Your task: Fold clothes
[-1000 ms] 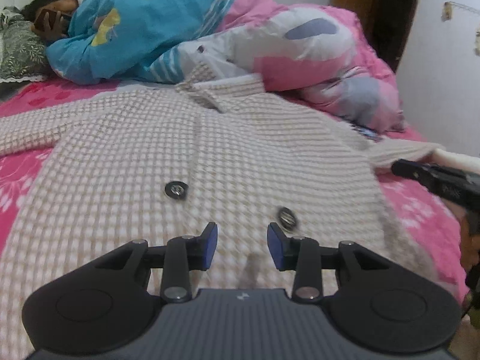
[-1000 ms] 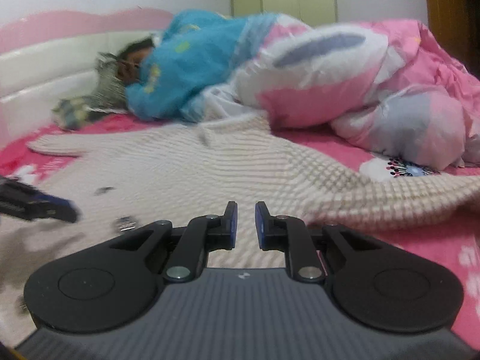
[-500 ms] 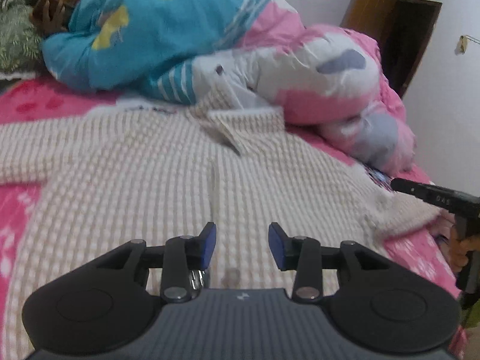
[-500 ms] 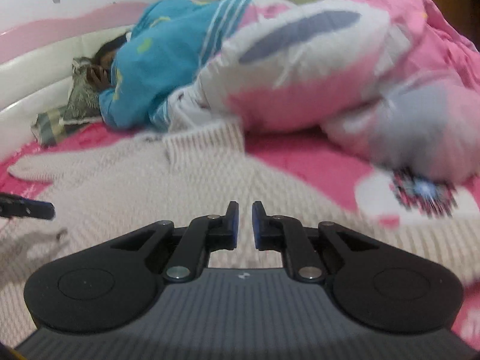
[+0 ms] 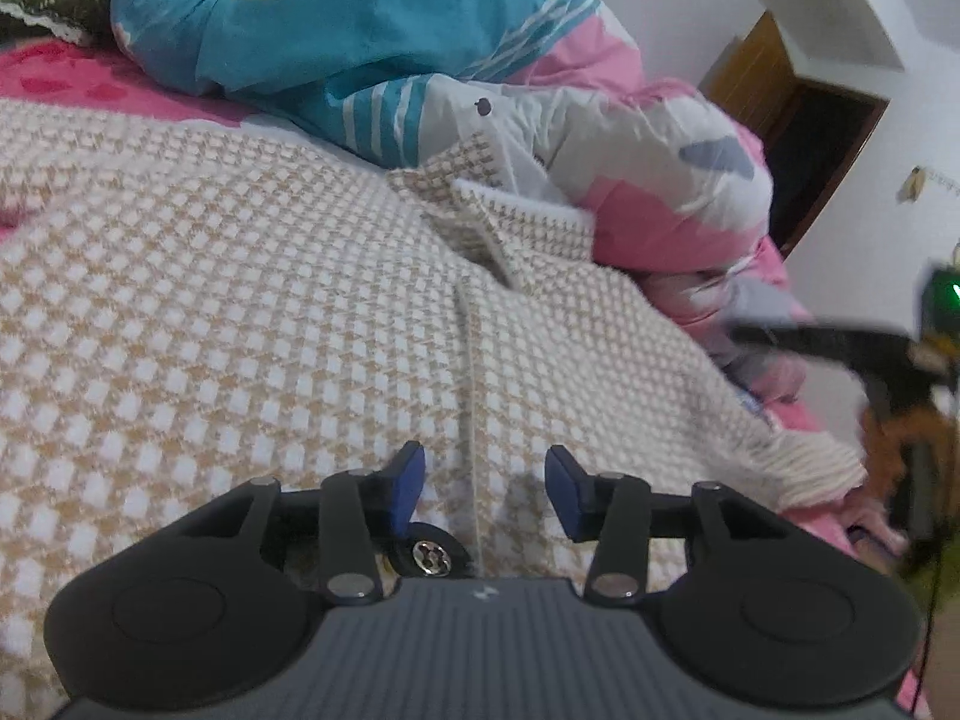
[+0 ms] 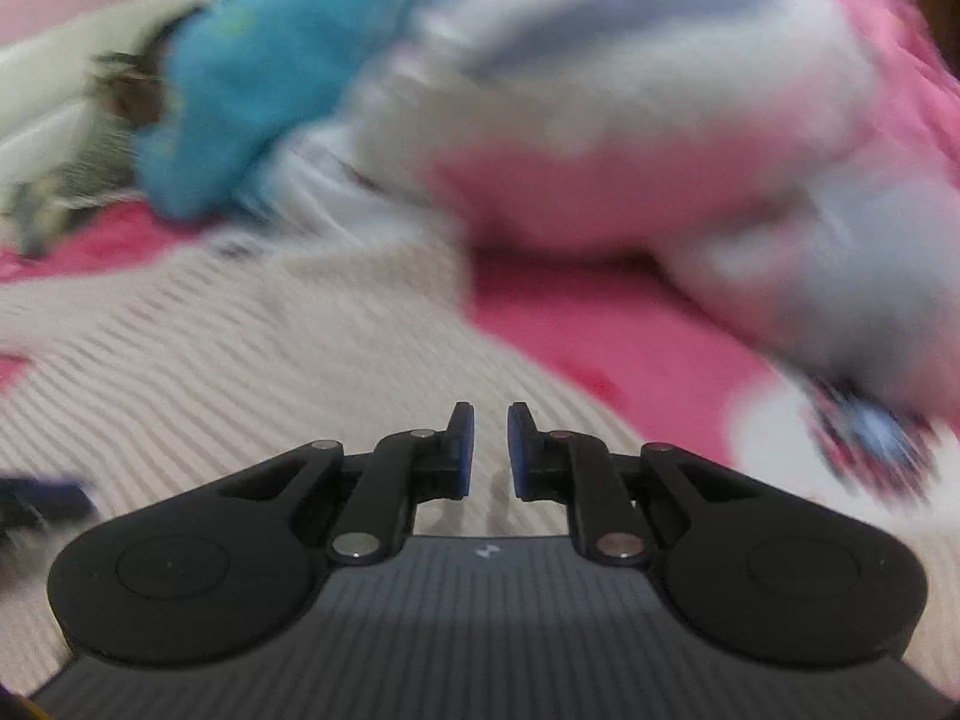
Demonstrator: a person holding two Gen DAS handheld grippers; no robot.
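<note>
A cream and tan checked knit cardigan (image 5: pixel 240 312) lies spread flat on the pink bed, collar (image 5: pixel 510 222) toward the far side. My left gripper (image 5: pixel 485 483) is open and empty, low over the cardigan's front opening, with a dark round button (image 5: pixel 429 555) just under its left finger. My right gripper (image 6: pixel 487 450) is open by a narrow gap and empty, low over the cardigan's right shoulder (image 6: pixel 240 372); this view is blurred. The right gripper also shows in the left wrist view (image 5: pixel 840 342) at the right, above the sleeve cuff (image 5: pixel 810 468).
A person in a blue top (image 5: pixel 336 30) lies along the far side of the bed. A pink and white quilt (image 5: pixel 648 180) is bunched behind the collar. Pink bedsheet (image 6: pixel 600 336) shows to the right. A dark doorway (image 5: pixel 822 150) stands far right.
Both grippers have moved forward toward the collar, low over the cardigan. The right gripper's gap has widened slightly. The buttons have slid back under the left gripper.
</note>
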